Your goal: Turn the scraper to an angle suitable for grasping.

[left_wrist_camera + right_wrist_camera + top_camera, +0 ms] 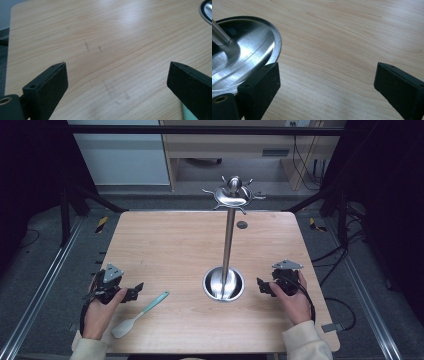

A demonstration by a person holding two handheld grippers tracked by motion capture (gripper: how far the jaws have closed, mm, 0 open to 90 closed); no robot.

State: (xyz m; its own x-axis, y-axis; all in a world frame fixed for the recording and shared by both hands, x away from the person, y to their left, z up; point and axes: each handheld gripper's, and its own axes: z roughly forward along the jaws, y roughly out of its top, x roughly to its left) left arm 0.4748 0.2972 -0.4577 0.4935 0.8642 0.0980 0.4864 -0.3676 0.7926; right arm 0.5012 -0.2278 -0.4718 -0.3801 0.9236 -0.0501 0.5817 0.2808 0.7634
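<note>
Both claws, left and right, are held wide and empty on the light wooden bench. Mint spatula is seen just beside the left claw; steel utensil stand beside the right. Grey floor surrounds.

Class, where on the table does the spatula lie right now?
In the high view the spatula lies flat near the front edge, left of the stand's base, just right of the left gripper.
</note>
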